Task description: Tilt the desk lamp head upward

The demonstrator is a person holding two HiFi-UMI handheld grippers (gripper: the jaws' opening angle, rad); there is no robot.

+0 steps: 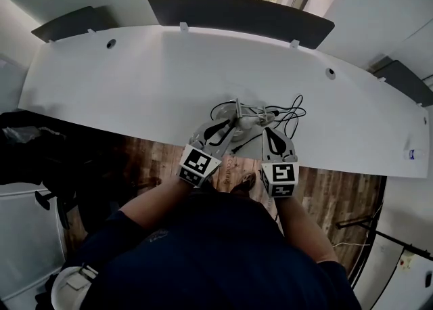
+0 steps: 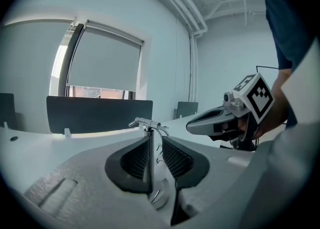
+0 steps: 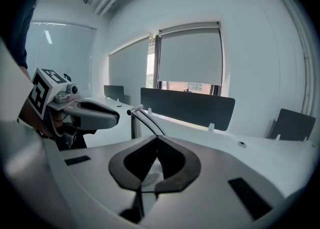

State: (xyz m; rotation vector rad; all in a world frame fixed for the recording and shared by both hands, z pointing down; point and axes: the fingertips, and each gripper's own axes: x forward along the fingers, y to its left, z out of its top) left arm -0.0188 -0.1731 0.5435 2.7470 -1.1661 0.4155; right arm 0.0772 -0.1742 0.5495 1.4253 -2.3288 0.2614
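White desk (image 1: 135, 78), desk lamp (image 1: 238, 107) at the fingertips: hold being set, head judged not yet tilted.
Fingers of left gripper (image 2: 155, 145) are held apart, upright stem (image 2: 148, 155) between them, unclamped. Fingers of right gripper (image 3: 157, 140) are together, lamp head (image 3: 148, 122) sloping down to their tips. Next, as judged: stem to be clamped, head lifted.

White curved desk (image 1: 135, 85), with desk lamp (image 1: 238, 111) and tangled black cable (image 1: 292, 114) resting near the front edge.

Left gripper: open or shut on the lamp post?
Open. The left gripper has its jaws apart, the lamp post between them with a gap beside it.
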